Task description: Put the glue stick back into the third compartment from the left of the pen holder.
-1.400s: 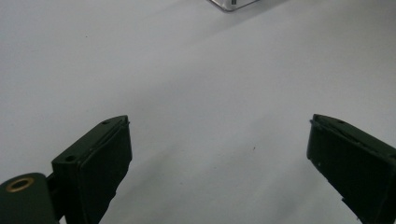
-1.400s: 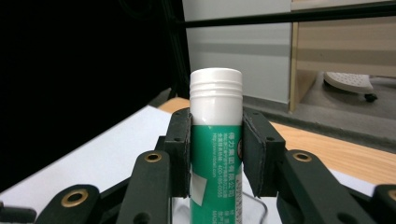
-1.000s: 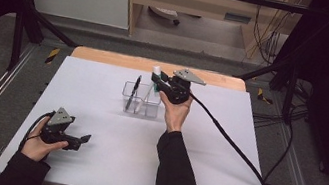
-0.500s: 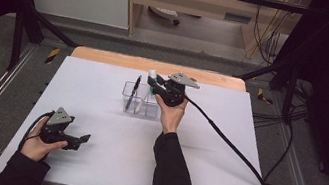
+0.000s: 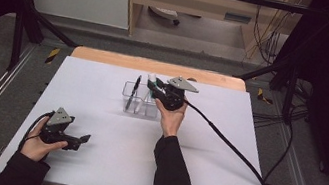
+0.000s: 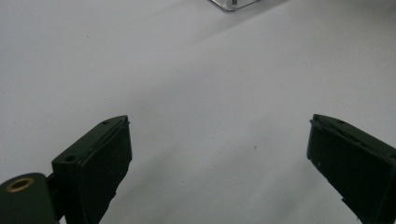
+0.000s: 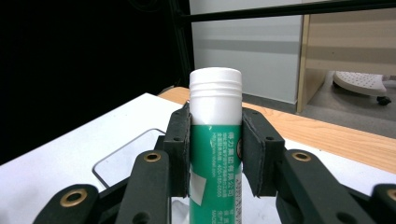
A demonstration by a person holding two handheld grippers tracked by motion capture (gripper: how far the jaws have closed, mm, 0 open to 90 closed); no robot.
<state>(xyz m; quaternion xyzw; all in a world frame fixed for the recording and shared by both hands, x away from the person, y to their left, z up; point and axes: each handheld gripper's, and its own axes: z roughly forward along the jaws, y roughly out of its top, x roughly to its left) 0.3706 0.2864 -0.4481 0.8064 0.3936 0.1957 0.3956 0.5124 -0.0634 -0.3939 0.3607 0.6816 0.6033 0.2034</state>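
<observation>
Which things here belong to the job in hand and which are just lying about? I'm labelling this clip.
In the job:
- green glue stick, clamped upright in the right gripper
- clear organiser box below it
- black pen standing in that box

Not in use:
- left gripper, open over bare white table sheet
- wooden cabinet behind the table

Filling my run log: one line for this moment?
right gripper: shut on glue stick | over clear organizer | left gripper: open, nothing held
</observation>
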